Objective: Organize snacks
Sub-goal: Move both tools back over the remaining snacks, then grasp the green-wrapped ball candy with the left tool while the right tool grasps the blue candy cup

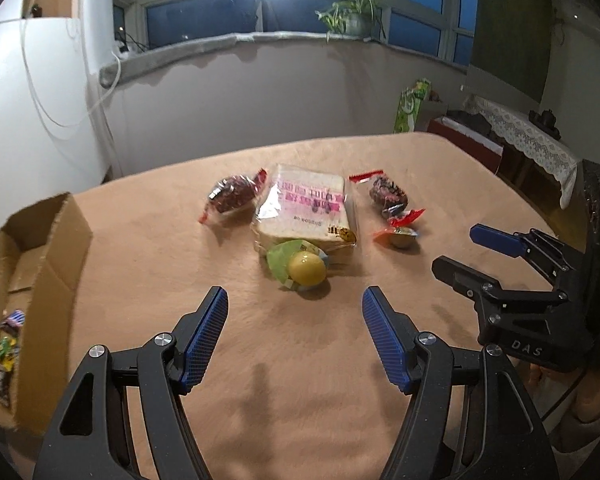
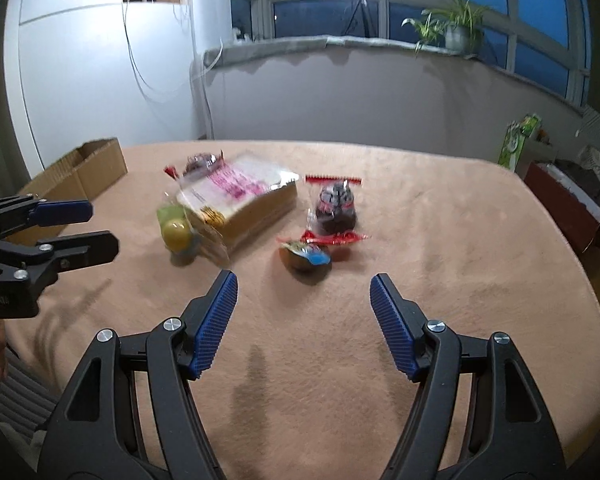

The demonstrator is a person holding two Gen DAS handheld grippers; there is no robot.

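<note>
A bagged loaf of sliced bread [image 1: 306,210] [image 2: 240,196] lies mid-table. A yellow-green jelly cup [image 1: 300,266] [image 2: 176,232] leans against its near side. A dark red-wrapped cake [image 1: 234,196] lies to its left, another [image 1: 388,192] [image 2: 336,204] to its right, with a small brown jelly cup [image 1: 400,236] [image 2: 306,260] in front of that. My left gripper [image 1: 296,304] is open and empty, just short of the yellow cup. My right gripper [image 2: 304,292] is open and empty, just short of the brown cup; it also shows in the left wrist view [image 1: 466,250].
An open cardboard box [image 1: 40,280] [image 2: 84,172] stands at the table's left edge with a snack packet [image 1: 6,344] inside. The table has a tan cloth [image 1: 300,380]. A low cabinet with a lace cover [image 1: 520,136] stands to the right. The left gripper shows in the right wrist view [image 2: 96,226].
</note>
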